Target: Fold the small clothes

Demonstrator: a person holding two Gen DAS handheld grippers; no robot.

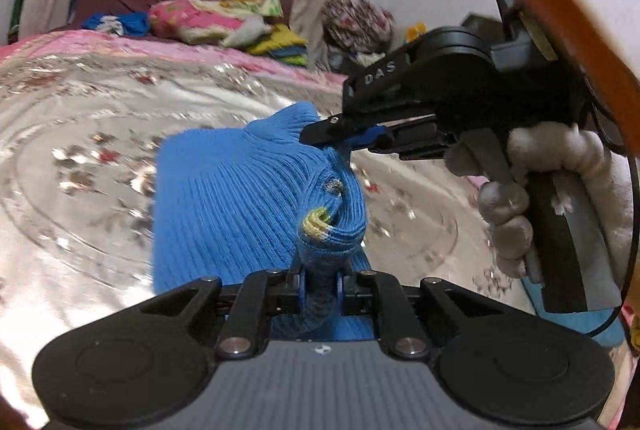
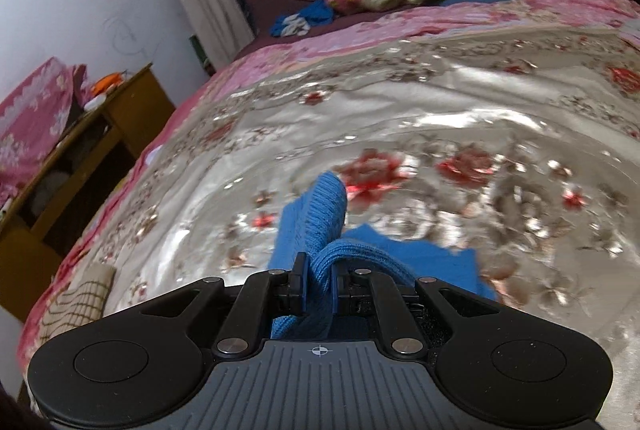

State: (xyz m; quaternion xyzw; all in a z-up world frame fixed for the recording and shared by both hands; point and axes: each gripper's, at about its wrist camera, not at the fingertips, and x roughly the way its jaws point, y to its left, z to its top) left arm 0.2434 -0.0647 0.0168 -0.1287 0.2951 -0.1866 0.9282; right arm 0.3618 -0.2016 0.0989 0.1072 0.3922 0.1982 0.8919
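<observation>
A small blue ribbed knit garment with a yellow-trimmed cuff hangs above a shiny floral bedspread. My left gripper is shut on a bunched edge of it. My right gripper, held by a gloved hand, is shut on the garment's far upper edge. In the right wrist view my right gripper is shut on a fold of the blue garment, which trails forward and to the right over the bedspread.
A pile of coloured clothes and a pink pillow lies at the bed's far end under a window. A wooden cabinet stands left of the bed. A striped cloth lies at the bed's near left edge.
</observation>
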